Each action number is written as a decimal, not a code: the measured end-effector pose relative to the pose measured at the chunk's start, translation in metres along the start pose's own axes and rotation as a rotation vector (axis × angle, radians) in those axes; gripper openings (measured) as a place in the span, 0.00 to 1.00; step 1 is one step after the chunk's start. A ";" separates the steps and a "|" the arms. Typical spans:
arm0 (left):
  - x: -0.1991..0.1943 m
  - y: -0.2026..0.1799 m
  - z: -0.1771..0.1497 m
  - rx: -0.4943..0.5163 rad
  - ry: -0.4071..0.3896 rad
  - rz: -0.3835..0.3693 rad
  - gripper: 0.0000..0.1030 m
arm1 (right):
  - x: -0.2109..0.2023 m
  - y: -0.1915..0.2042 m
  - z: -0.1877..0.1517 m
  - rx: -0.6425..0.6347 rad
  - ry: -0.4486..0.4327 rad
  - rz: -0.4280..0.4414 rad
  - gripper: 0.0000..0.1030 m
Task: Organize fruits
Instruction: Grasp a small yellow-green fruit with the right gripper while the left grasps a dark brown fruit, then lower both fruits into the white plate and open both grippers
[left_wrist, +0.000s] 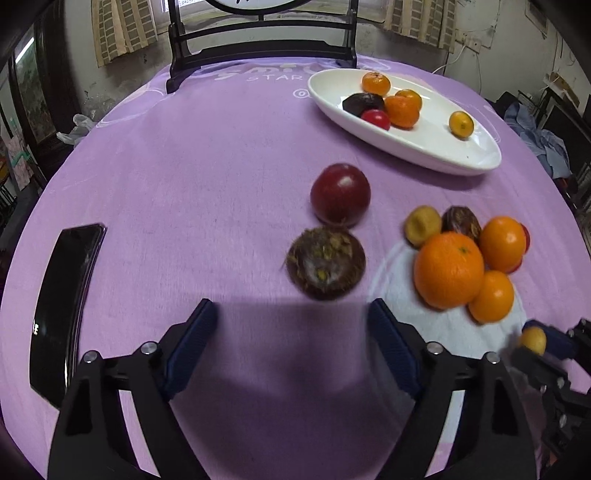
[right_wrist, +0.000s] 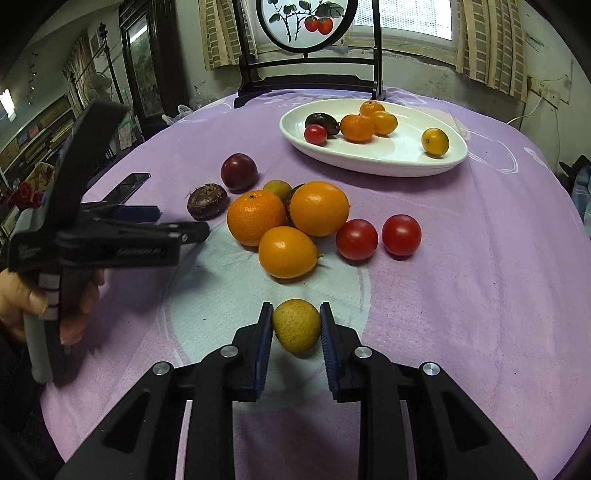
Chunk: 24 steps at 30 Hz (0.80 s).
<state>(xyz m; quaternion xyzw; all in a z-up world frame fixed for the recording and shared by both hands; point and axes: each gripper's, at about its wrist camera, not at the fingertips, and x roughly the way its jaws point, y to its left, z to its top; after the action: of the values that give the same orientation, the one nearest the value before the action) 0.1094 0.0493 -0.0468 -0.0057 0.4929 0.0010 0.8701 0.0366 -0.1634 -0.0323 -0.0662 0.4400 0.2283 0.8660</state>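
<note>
Right gripper (right_wrist: 296, 325) at bottom centre: jaws pinching small yellow-green fruit (right_wrist: 296, 326) | white dish (right_wrist: 369, 162) lying upper right, beyond orange pile (right_wrist: 288, 221) | left gripper (left_wrist: 291, 314) spread, empty, facing brown fruit (left_wrist: 325, 266) on counter (right_wrist: 461, 277).

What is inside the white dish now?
The white dish holds three oranges, one yellow fruit, a red tomato and a dark fruit partly hidden behind it. Anything behind them cannot be seen.
</note>
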 end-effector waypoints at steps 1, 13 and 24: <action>0.002 -0.001 0.004 0.003 0.005 -0.002 0.80 | 0.000 -0.001 0.000 0.002 0.000 0.003 0.25; -0.005 -0.014 0.010 0.013 -0.001 -0.129 0.42 | 0.000 -0.007 0.000 0.032 0.002 0.006 0.25; -0.071 -0.044 0.021 0.102 -0.129 -0.179 0.42 | -0.035 -0.020 0.025 0.019 -0.082 -0.001 0.25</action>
<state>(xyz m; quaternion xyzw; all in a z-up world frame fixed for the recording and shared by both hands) 0.0910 0.0055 0.0250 -0.0053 0.4328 -0.1013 0.8958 0.0466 -0.1845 0.0088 -0.0489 0.4061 0.2261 0.8841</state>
